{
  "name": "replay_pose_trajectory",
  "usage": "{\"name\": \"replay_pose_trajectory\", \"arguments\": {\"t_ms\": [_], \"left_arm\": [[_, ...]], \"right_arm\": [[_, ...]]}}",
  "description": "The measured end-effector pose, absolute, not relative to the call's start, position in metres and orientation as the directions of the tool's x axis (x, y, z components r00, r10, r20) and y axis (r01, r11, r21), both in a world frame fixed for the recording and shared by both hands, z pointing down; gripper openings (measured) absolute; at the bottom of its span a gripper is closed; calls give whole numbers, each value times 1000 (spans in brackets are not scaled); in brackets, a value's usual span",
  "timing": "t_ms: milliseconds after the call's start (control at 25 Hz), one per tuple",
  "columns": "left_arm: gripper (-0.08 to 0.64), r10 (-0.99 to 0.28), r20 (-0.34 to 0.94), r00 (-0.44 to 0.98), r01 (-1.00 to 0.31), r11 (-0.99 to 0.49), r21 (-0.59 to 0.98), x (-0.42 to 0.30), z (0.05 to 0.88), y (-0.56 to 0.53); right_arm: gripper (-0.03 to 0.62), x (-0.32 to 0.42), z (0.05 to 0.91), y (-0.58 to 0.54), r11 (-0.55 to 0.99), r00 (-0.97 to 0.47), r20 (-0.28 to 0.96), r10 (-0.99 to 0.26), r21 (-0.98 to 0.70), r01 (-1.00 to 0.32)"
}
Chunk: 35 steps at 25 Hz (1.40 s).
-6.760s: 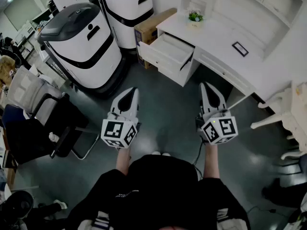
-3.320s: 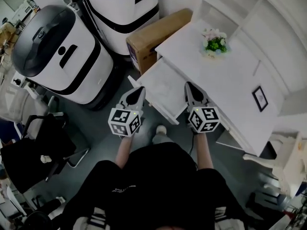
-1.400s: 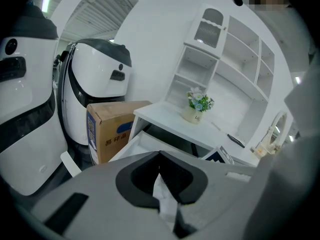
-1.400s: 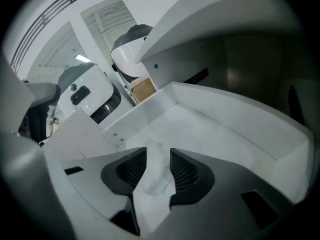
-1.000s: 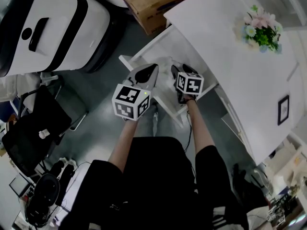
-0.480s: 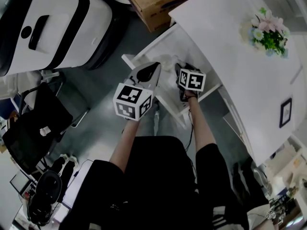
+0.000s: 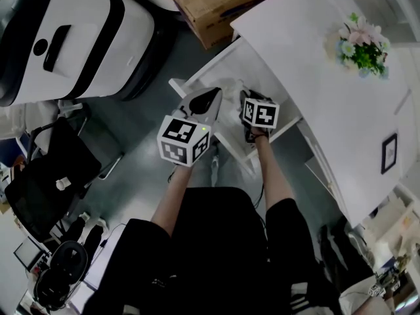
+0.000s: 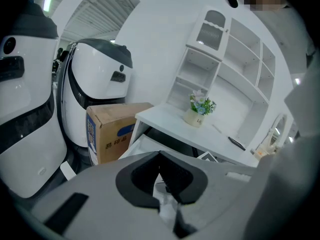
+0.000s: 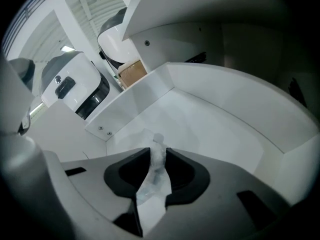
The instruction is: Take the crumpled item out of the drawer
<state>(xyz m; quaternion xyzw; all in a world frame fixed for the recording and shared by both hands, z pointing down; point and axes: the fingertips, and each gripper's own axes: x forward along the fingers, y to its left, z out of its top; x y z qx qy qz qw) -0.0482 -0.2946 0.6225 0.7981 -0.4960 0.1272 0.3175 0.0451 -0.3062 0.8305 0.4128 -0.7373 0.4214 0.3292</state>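
The crumpled item [image 9: 154, 176], a pale and slightly see-through wad, sits pinched between the jaws of my right hand-held gripper [image 9: 157, 151]. A twisted end of it sticks up past the tips. The right gripper view shows the jaws closed narrowly on it, inside the open drawer [image 9: 225, 99], with the drawer's white floor and curved walls all around. The wad is low in the drawer, but I cannot tell whether it touches the floor.

My left hand-held gripper [image 8: 160, 156] hangs just beside the right one, over the drawer's outer edge. Its jaws are narrow, with the tips meeting. Something pale shows through the slit behind the tips, and I cannot tell that anything is gripped there.

From the head view, the drawer juts out from under the white desk [image 7: 308, 64]. A small pot of flowers [image 7: 363, 41] stands near the far side of the desk, and a dark picture frame [image 7: 388, 153] lies well apart from it. A cardboard box [image 7: 223, 5] sits on the floor against the end of the desk. A large white and black machine [image 7: 72, 31] stands to its left, and a black chair [image 7: 46, 182] is nearer to me.
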Motion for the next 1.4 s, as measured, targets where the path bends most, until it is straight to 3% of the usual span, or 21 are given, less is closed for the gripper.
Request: {"name": "replay_pose_trajectory", "arguments": {"t_ms": [520,1400], "left_arm": [[-3,-733,485,477,-873,-328,362,-54,592,-284],[-3,-755,406,514,-855,-412,316,-55,535,-239]], "right_arm": [[76,43,772,-305,369,-490,776,-397,-354,-859],[72,55,612,-278,492,-635,508,-582,-402,-773]]}}
